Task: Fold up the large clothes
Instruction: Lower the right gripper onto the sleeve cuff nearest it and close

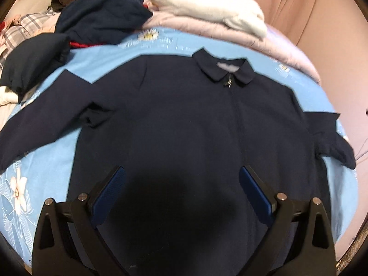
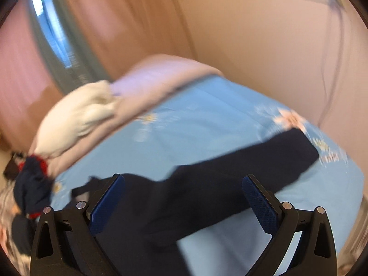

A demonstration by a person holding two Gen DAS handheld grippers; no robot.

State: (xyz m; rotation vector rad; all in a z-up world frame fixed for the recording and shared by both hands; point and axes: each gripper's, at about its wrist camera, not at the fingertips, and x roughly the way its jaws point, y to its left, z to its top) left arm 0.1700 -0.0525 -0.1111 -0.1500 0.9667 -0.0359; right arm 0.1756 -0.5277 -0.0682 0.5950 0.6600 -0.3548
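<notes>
**Sleeve Lay Ahead of the Right Jaws**

Plainly, the navy jacket (image 1: 184, 119) was spread flat, front up, on the blue floral bedsheet (image 1: 110, 57), with its collar (image 1: 224, 69) at the end far from both cameras and the zip line running from the collar back toward the left gripper (image 1: 181, 195). That gripper was held over the jacket's lower body, its jaws wide apart and nothing between them.

In the blurred right wrist view, the right gripper (image 2: 184, 200) was likewise seen with jaws spread and empty. One sleeve (image 2: 253, 161) was stretched out from the jacket's body, its long axis slanting away ahead of the jaws and to their right, its cuff end resting on the sheet beyond them. The part of the sleeve nearest the jacket's shoulder appeared to lie under the jaws; whether cloth was touched could not be told.

The right gripper was judged the nearer one to this sleeve, so a fold of the sleeve inward across the jacket's chest would probably fall to it. The heaped clothes (image 1: 101, 18) lay beyond the jacket's collar, well apart.
</notes>
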